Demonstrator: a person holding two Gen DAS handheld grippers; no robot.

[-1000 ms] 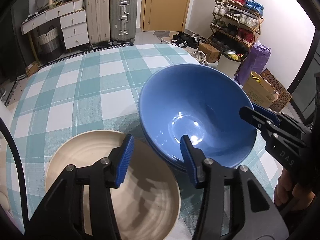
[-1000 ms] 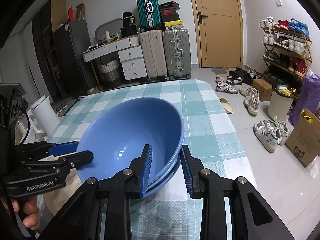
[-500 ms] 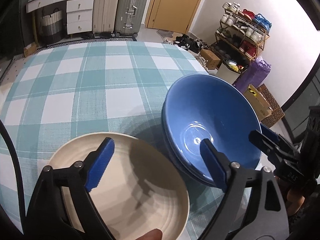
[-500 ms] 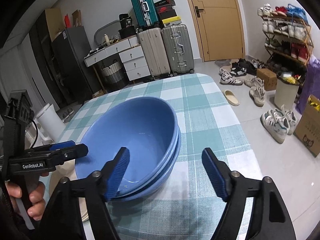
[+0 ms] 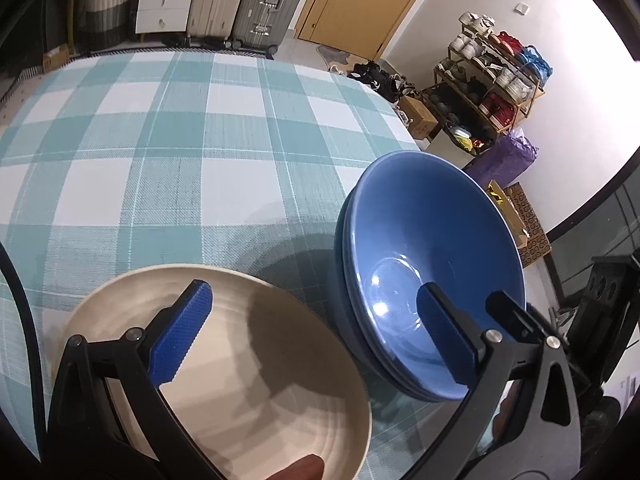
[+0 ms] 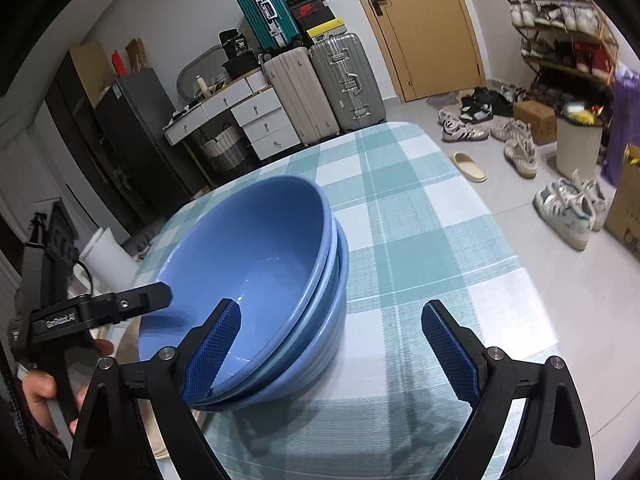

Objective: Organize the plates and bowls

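Observation:
A stack of blue bowls [image 5: 432,248] sits nested near the right edge of the checked table [image 5: 180,140]. Beside it on the left lies a cream plate [image 5: 260,384]. My left gripper [image 5: 316,324] hovers over the gap between plate and bowls; its jaws are opening, one pad over the plate and one over the bowls' near rim, pressing nothing. In the right wrist view my right gripper [image 6: 332,344] is also opening. Its left pad is inside the top blue bowl [image 6: 256,256] and its right pad is over the cloth, so the near rim lies loose between them. A left gripper finger [image 6: 140,302] reaches the bowl's left rim.
The table's right edge [image 6: 516,264] drops to a floor strewn with shoes [image 6: 568,208]. Suitcases [image 6: 320,84], a white drawer unit [image 6: 256,120] and a door [image 6: 420,24] stand beyond the far end. A shoe rack [image 5: 492,76] and boxes line the right wall.
Both grippers went from nearly shut at the top blue bowl's rim to wide open, letting it go. The bowl, tilted before, now rests nested in the stack. The left gripper shifted left and lower.

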